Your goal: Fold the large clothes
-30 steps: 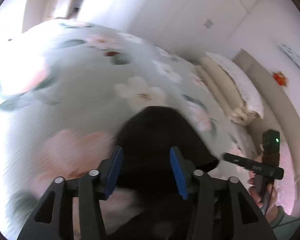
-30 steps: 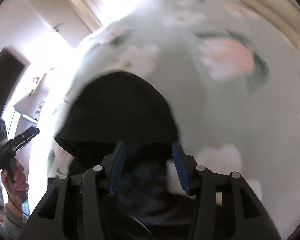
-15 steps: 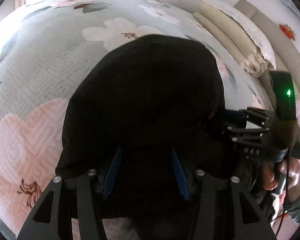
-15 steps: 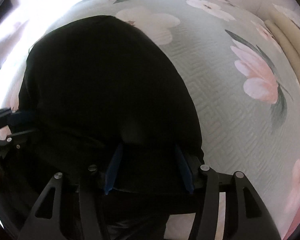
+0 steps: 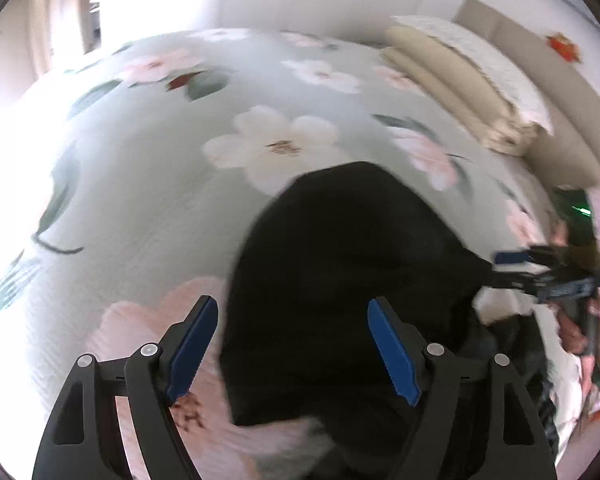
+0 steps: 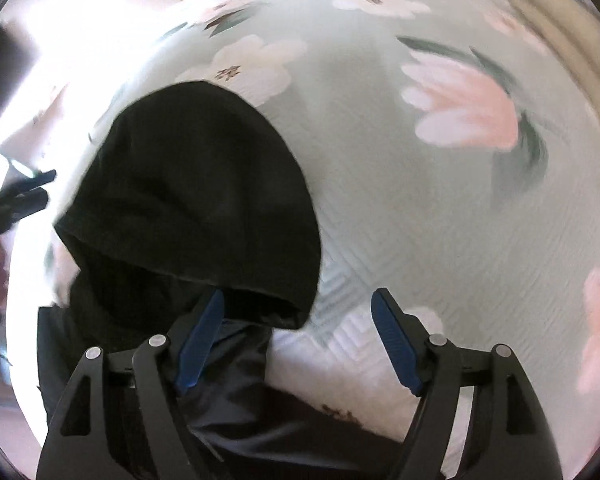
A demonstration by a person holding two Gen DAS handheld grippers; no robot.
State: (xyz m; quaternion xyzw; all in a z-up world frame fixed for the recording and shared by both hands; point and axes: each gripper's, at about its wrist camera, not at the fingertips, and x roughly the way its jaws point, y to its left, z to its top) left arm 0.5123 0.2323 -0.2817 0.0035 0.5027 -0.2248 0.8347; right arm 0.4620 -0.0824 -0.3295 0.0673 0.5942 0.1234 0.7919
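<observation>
A black hooded garment [image 5: 352, 264] lies in a rounded heap on the floral bedspread [image 5: 140, 200]. My left gripper [image 5: 292, 344] hovers over its near left edge, jaws opening, blue pads clear of the cloth. At the right of the left wrist view, a hand holds my right gripper [image 5: 540, 276] beside the garment. In the right wrist view the black garment [image 6: 196, 184] fills the left. My right gripper [image 6: 298, 340] is over its near right edge, jaws opening. Its left pad is by the cloth and its right pad over the bedspread [image 6: 420, 220]. My left gripper [image 6: 16, 200] shows at the left edge.
Beige folded bedding and a white pillow [image 5: 460, 80] lie along the headboard at the far right of the bed. A bright window [image 5: 72, 8] is at the far left. Bare bedspread lies beyond and left of the garment.
Both pairs of jaws have spread much wider and no longer pinch the black cloth. Both views have drawn back from the garment, which now rests on the bed.
</observation>
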